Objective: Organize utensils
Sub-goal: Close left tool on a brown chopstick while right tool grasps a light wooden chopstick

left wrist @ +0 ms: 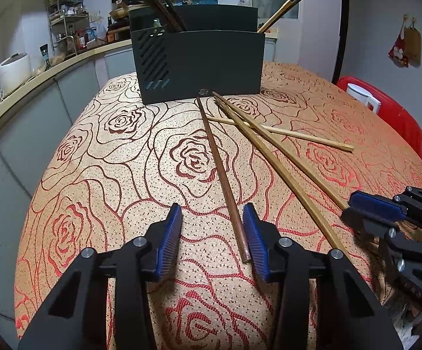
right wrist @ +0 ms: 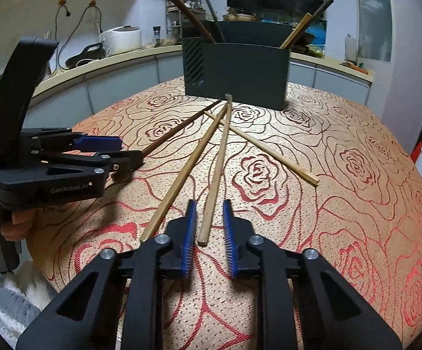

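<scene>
A dark utensil holder stands at the far end of the table, with dark and bamboo chopsticks in it; it also shows in the right wrist view. Loose on the cloth lie a dark brown chopstick and three bamboo chopsticks. My left gripper is open, the dark chopstick's near end between its fingers, close to the right pad. My right gripper is open around the near end of a bamboo chopstick. Another bamboo chopstick lies just left of it.
The table wears a rose-patterned cloth. A red chair with a white kettle stands at the right. A kitchen counter with a rice cooker and shelves runs along the left. The left gripper also shows in the right wrist view.
</scene>
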`<state>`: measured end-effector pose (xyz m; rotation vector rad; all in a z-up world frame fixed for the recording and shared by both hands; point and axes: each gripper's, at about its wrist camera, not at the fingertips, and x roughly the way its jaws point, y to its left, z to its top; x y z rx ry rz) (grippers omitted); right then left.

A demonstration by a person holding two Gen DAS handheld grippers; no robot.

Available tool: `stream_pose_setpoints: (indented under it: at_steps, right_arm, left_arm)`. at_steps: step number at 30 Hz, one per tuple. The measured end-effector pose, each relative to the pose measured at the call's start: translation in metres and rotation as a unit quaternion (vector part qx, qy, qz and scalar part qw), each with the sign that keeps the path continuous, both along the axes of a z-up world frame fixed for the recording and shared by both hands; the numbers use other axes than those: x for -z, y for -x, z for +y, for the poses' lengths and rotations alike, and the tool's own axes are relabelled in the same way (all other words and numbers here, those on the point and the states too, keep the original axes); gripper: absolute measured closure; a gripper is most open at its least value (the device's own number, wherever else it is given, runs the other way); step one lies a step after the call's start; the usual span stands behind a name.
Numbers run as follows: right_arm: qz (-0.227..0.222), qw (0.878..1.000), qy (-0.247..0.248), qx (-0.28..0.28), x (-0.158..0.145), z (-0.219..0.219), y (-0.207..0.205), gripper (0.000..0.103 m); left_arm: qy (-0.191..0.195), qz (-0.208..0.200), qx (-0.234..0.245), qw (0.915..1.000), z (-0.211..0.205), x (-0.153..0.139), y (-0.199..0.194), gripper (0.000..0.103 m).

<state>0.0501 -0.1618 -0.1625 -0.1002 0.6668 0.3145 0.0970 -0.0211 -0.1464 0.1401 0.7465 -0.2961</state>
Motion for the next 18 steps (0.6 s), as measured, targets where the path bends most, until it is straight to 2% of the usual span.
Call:
stream_pose_setpoints:
  at_steps: [5,10,12,18]
  right_arm:
    - [0.003,1.0,-0.002,0.005,0.0001,-0.0012,-0.0015,0.092]
    - [0.005,1.0,-0.003,0.004,0.0001,-0.0007,-0.0017,0.094]
    - [0.006,1.0,-0.003,0.005,0.0002,-0.0001,-0.0016,0.094]
    - [0.02,1.0,-0.015,0.009,-0.0012,-0.0039,-0.0052,0.096]
  left_arm:
    - [0.0,-0.004,0.008,1.0,-0.0034,-0.0004,0.0014,0.078]
    - [0.001,-0.005,0.014,0.9999,-0.006,-0.0003,0.0031,0.087]
    - [0.0,-0.006,0.016,0.9999,-0.0064,-0.0003,0.0033,0.094]
    - [-0.001,-0.003,0.016,0.9999,-0.0062,-0.0002,0.0033,0.095]
